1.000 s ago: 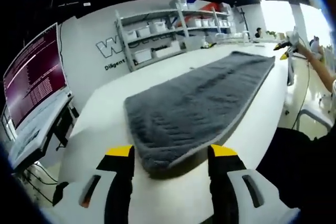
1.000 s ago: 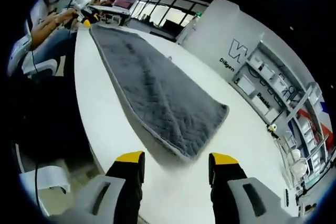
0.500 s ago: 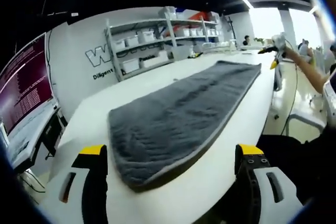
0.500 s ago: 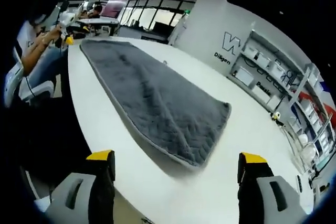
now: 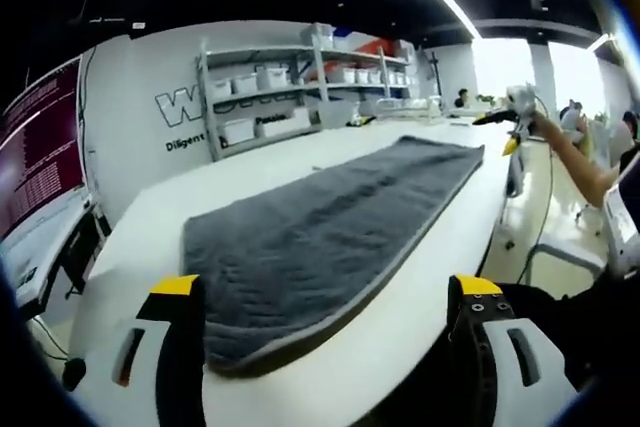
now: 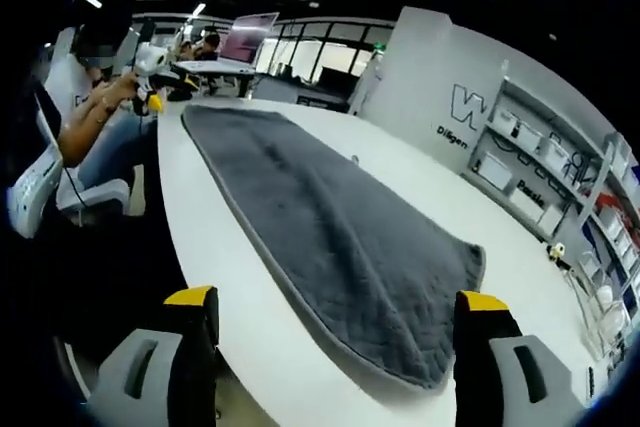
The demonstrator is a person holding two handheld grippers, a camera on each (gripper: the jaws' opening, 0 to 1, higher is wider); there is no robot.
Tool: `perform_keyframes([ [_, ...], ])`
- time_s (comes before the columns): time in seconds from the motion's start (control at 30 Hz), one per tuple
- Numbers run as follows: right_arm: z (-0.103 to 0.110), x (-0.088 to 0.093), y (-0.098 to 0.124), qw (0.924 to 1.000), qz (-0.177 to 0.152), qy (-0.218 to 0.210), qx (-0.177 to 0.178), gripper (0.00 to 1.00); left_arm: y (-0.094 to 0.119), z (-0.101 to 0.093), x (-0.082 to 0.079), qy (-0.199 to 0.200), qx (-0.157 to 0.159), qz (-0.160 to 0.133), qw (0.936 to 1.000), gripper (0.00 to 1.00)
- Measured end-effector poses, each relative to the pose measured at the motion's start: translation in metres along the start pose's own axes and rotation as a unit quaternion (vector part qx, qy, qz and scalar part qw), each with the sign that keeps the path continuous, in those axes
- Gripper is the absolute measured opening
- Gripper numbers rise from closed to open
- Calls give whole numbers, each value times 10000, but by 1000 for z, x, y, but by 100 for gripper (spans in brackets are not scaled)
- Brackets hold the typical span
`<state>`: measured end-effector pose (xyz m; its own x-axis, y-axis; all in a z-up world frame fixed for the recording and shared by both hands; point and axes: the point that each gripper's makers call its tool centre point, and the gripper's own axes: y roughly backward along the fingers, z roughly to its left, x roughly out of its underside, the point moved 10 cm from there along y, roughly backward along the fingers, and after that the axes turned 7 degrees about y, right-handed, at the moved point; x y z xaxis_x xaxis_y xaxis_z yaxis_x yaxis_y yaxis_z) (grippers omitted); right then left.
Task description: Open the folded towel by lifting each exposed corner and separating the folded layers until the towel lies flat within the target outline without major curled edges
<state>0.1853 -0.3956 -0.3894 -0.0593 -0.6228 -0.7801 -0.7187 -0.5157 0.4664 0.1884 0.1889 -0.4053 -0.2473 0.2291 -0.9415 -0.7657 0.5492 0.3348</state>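
- The towel [image 5: 330, 222] lies spread lengthwise as one long grey strip on the white table [image 5: 250, 172], its long edge running along the table's near rim; no target outline is discernible.
- The left gripper [image 5: 330, 297] hangs just off one short end of the towel, jaws wide apart and holding nothing.
- The right gripper [image 6: 340, 312] hangs off the opposite short end [image 6: 440, 347], likewise spread and empty, judged released because the towel lies flat.
- Shelving [image 5: 300, 77] stands beyond the towel.
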Motion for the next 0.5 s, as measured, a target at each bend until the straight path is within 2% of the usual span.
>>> perform_keyframes([
  [0.27, 28, -41, -32, 9979, -299, 332, -464, 95, -16, -17, -9, -253, 229, -16, 9994, 98],
  [0.43, 36, -57, -55, 9951, -521, 511, -663, 81, -27, -24, -15, -402, 325, 21, 9987, 97],
  [0.5, 40, -63, -65, 9927, -595, 589, -874, 75, -32, -25, -17, -415, 375, 3, 9984, 97],
])
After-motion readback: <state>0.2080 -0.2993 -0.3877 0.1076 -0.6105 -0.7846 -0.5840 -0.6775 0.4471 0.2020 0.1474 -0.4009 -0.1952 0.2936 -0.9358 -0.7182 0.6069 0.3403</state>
